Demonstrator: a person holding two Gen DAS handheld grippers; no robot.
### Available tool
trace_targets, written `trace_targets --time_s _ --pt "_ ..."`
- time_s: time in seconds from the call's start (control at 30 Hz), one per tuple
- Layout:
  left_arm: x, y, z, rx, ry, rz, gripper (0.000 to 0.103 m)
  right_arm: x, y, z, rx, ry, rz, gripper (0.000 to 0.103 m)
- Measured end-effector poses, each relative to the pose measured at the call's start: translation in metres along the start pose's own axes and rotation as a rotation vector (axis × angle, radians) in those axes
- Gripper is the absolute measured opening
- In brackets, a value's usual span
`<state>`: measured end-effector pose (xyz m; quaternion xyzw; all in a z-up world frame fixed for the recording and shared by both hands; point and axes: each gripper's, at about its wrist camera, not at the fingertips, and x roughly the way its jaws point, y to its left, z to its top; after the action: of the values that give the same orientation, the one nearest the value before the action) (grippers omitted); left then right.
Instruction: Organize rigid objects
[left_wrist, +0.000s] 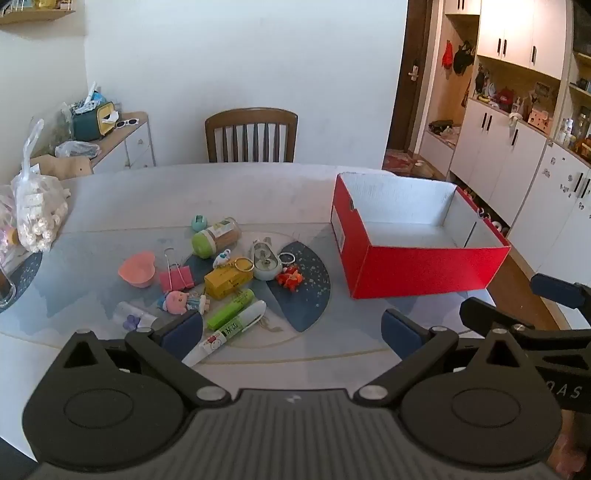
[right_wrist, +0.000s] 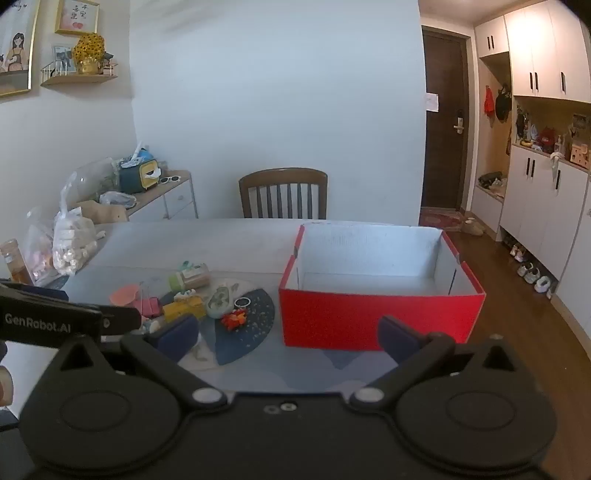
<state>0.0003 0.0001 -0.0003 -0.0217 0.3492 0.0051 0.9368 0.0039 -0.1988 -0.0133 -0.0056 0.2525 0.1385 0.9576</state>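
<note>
A pale round bench (left_wrist: 258, 192) with a glass-like top carries a red open box (left_wrist: 417, 269) on its right side, white inside. Left of the box lies a loose cluster — a pink heart-shaped dish (left_wrist: 136, 272), a pink binder clip (left_wrist: 176, 277), a yellow carton (left_wrist: 226, 281), a green-capped jar (left_wrist: 216, 237) on its side, a green tube (left_wrist: 231, 309) and a white pen (left_wrist: 225, 334). A clear bag of pale snacks (left_wrist: 37, 218) sits at the far left edge.

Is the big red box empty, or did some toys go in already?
Empty. The red box has no lid, and both views show only its bare white walls and floor. All the small things still lie on the table beside it.
</note>
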Motion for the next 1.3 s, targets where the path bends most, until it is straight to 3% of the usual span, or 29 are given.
trace_targets --time_s 0.17,1.3 --pt "0.006 0.001 0.002 -0.010 0.033 -0.005 0.103 0.003 -0.003 0.002 -0.003 0.000 -0.004 0.103" --pt "-0.001 0.025 0.005 -0.026 -0.004 0.050 0.103 0.012 0.028 0.007 -0.041 -0.018 0.018 0.103"
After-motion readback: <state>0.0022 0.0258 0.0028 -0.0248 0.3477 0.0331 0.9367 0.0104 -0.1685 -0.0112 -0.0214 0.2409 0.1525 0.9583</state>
